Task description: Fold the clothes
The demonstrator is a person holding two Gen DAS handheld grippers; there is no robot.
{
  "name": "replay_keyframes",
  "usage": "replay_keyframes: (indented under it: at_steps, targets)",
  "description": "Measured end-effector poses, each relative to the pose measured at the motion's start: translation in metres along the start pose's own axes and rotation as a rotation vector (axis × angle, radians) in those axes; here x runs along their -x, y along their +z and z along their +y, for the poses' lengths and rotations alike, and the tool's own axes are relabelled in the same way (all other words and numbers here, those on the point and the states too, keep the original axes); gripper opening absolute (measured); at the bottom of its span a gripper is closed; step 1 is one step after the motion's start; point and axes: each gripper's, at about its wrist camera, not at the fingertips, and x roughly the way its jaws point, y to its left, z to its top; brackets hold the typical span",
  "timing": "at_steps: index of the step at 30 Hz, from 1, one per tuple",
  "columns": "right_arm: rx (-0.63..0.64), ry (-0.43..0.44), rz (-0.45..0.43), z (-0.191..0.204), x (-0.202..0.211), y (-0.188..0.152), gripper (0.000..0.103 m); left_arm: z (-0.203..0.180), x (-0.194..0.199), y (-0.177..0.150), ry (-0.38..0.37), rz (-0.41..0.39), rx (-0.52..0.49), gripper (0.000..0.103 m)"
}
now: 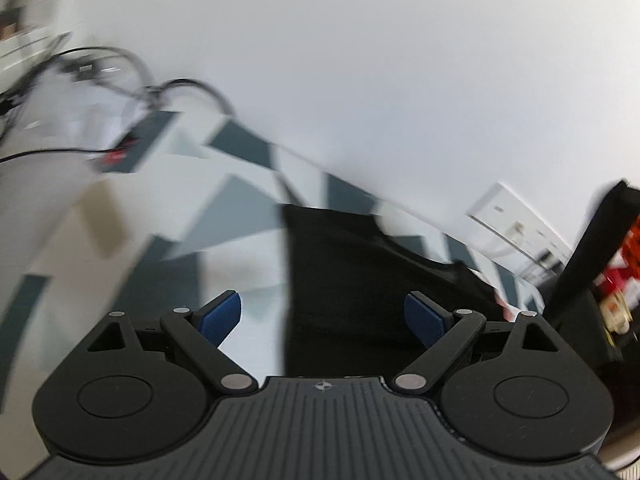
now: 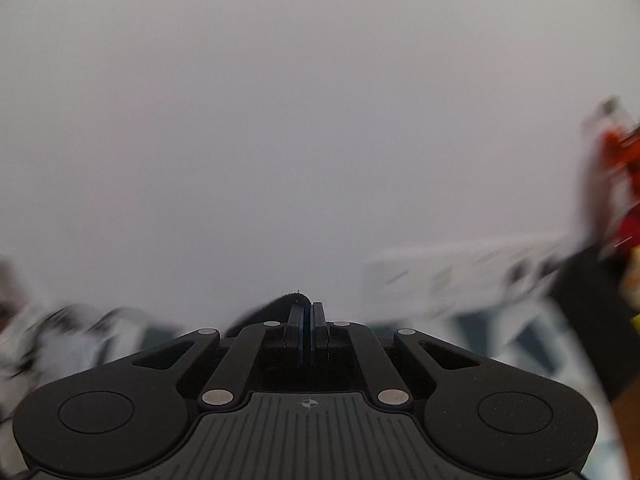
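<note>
A black garment (image 1: 360, 280) lies on a table covered with a grey-and-white triangle-patterned cloth (image 1: 224, 208). My left gripper (image 1: 322, 316) is open and empty, its blue pads spread above the garment's left edge. My right gripper (image 2: 306, 316) is shut on a bit of black fabric (image 2: 280, 304) that sticks out at its fingertips; it points at a blank white wall, and the rest of the garment is hidden below it. Both views are blurred by motion.
Black cables (image 1: 132, 76) and a dark device with a red label (image 1: 132, 144) lie at the table's far left. A white wall socket panel (image 1: 516, 224) is at right. A black bag with red and orange print (image 1: 600, 276) stands at far right; it also shows in the right wrist view (image 2: 616, 184).
</note>
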Motion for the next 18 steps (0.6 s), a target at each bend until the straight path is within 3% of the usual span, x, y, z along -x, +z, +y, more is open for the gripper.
replay_keyframes:
  at_steps: [2,4,9,11,14,16,18]
  targets:
    - [-0.018,0.069,0.035,0.028,-0.019,-0.009,0.003,0.017,0.005,-0.001,0.026,0.003,0.028,0.091]
    - [-0.026,0.111,0.005,0.053,-0.03,-0.007,0.003,0.029,0.011,-0.002,0.05,0.001,0.039,0.091]
    - [-0.054,0.079,-0.279,0.069,-0.007,0.031,0.003,0.041,0.021,-0.007,0.072,-0.006,0.056,0.091]
    - [-0.086,0.073,-0.326,0.066,-0.001,0.037,0.003,0.043,0.023,-0.009,0.075,-0.01,0.057,0.091]
    - [-0.081,0.102,-0.228,0.072,-0.018,0.012,0.004,0.041,0.023,-0.012,0.081,-0.024,0.035,0.091]
    - [-0.058,0.153,-0.086,0.081,-0.044,-0.02,0.011,0.042,0.019,-0.013,0.085,-0.012,0.035,0.091]
    - [-0.082,0.249,0.068,0.088,-0.07,-0.053,0.025,0.042,0.014,-0.014,0.089,0.005,0.044,0.091]
